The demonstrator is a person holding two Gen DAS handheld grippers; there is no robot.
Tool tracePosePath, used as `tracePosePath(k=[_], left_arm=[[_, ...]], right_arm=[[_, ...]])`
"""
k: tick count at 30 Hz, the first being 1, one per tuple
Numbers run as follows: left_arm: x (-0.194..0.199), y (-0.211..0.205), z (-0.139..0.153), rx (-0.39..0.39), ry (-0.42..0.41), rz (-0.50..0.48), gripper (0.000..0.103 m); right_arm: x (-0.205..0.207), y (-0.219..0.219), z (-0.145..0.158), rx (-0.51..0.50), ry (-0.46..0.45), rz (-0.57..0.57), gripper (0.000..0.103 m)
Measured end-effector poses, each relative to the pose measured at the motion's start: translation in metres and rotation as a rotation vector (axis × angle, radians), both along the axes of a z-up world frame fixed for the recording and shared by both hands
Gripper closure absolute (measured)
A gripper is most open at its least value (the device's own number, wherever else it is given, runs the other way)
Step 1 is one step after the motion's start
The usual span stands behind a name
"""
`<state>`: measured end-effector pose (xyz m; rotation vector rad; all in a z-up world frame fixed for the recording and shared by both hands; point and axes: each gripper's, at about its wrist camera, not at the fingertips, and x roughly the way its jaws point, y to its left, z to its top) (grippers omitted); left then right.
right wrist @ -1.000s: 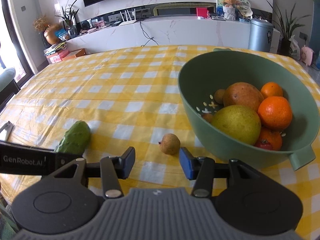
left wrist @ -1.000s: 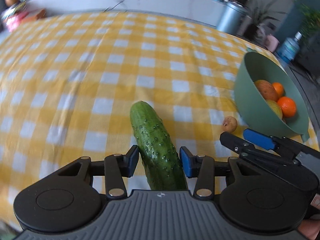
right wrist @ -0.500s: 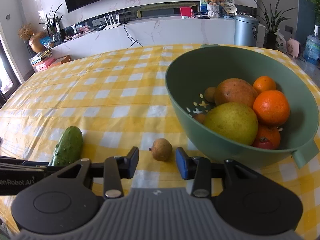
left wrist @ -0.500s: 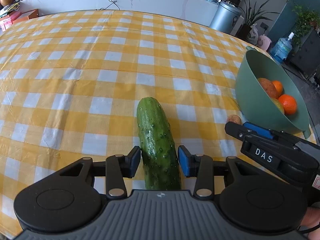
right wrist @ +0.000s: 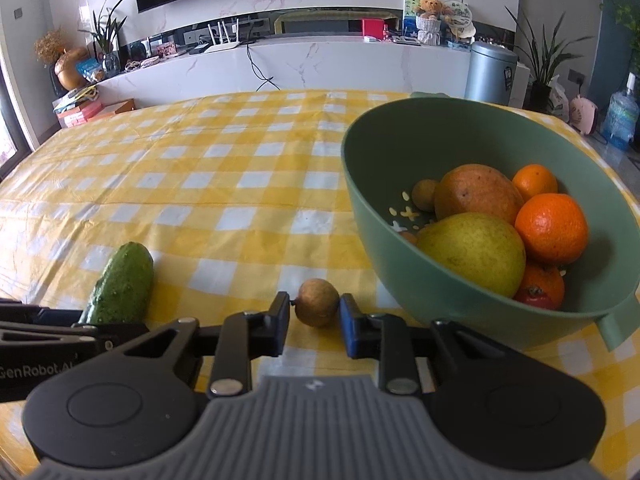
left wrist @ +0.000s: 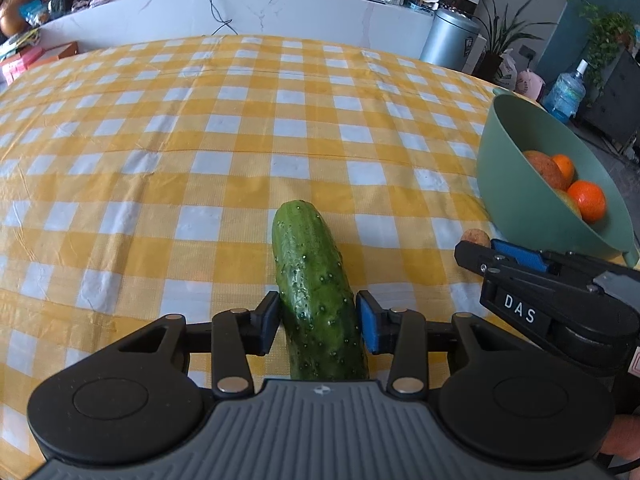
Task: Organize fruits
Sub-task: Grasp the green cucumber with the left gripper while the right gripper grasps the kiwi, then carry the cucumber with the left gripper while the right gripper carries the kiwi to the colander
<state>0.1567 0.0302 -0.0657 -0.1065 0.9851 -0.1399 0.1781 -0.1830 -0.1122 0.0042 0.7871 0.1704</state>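
The cucumber (left wrist: 316,284) lies on the yellow checked tablecloth (left wrist: 200,152), lengthwise between the fingers of my left gripper (left wrist: 318,326). The pads sit right against its sides, though I cannot tell from my left camera whether they are pressing it or only touching. The cucumber's far end points away from me across the table.

My right camera shows what the left one barely catches: the small brown fruit (right wrist: 317,307) on the cloth, sitting between the fingers of my right gripper (right wrist: 315,322). The jaws are narrowed around it, the left pad about touching its stem and the right pad just beside its skin; I cannot say whether it is truly gripped. In the left view that fruit (left wrist: 475,237) is only a bit of brown peeking over my right gripper (left wrist: 516,256), which reaches in from the right edge.

The right view also looks down into the green bowl (right wrist: 384,184), just beside the small fruit: a yellow-green pear (right wrist: 472,252), a mango (right wrist: 478,194), oranges (right wrist: 551,228), another small brown fruit (right wrist: 425,195) and a red one low at the front. The left view sees only the bowl (left wrist: 512,188) from the side.

Both grippers are low over the table, roughly level, side by side.
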Motion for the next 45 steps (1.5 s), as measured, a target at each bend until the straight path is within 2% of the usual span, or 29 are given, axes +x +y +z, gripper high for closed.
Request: tracePosePath(k=[7,14,26,32,37,45], left_arm=[[-0.001,0.002,-0.001,-0.016,-0.014,0.001,0.059],[-0.009,0.000,0.005,-0.003,-0.049,-0.001,0.060],[-0.027,-0.012,0.043,0.027,-0.155,0.002,0.061],[-0.032,-0.031,0.071,0.044,-0.227,-0.030,0.061],[-0.028,-0.052,0.097,0.039,-0.283,-0.078,0.061],[-0.006,-0.102,0.124,0.066,-0.346,-0.191,0.061]], right_arm=[[-0.002,0.001,0.002,0.004,-0.004,0.012,0.080],[-0.013,0.000,0.014,0.037,-0.057,0.053,0.080],[-0.043,-0.013,0.042,0.096,-0.184,0.093,0.080],[-0.059,-0.036,0.060,0.108,-0.274,0.046,0.080],[-0.069,-0.063,0.076,0.075,-0.357,-0.031,0.080],[-0.061,-0.104,0.081,0.076,-0.364,-0.117,0.080]])
